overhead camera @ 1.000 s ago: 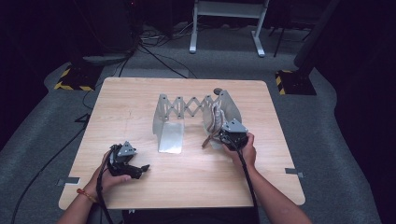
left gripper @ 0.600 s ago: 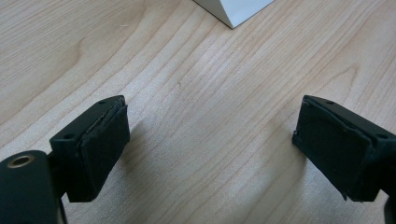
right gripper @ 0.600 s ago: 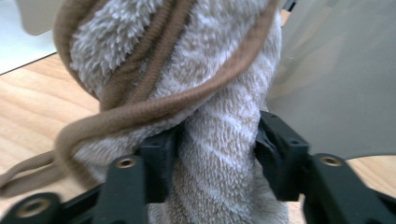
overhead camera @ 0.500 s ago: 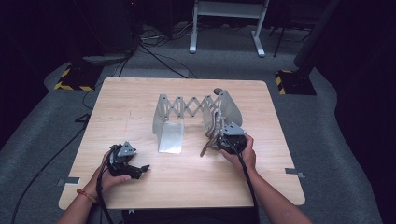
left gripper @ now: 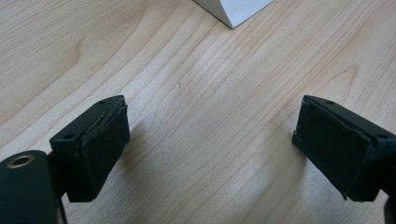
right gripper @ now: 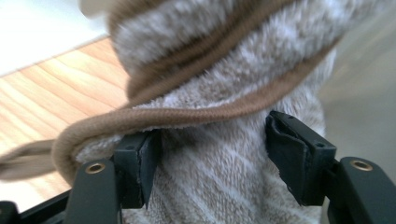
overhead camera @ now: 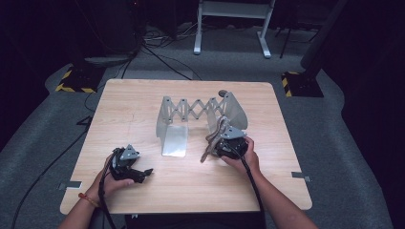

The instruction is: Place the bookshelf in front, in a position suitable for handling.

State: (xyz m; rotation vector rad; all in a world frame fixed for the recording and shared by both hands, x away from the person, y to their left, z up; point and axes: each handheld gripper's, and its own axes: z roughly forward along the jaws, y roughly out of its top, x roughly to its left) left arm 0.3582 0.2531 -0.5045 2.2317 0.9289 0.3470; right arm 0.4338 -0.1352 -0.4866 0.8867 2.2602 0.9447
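Observation:
A fuzzy grey-and-brown striped sock (overhead camera: 216, 135) hangs on the right end plate of a grey folding rack (overhead camera: 193, 107), its loose end trailing onto the table. My right gripper (overhead camera: 216, 144) is at the sock. In the right gripper view the sock (right gripper: 219, 70) lies between the fingers (right gripper: 294, 154); the jaws have just been opening, and my right gripper (right gripper: 212, 163) stands open around it. My left gripper (overhead camera: 144, 172) rests on the table at the front left, open with bare wood between its pads (left gripper: 100, 149), as the left gripper view (left gripper: 210, 154) confirms.
The rack's left end plate (overhead camera: 174, 138) lies flat toward the front, its corner (left gripper: 233, 9) just ahead of my left gripper. The wooden table (overhead camera: 133, 105) ends close behind both hands. Beyond it lie floor cables and a white stand (overhead camera: 231, 9).
The right gripper's jaws have spread apart around the sock. The sock's loose end has dropped lower toward the front left. The left hand has stayed still.

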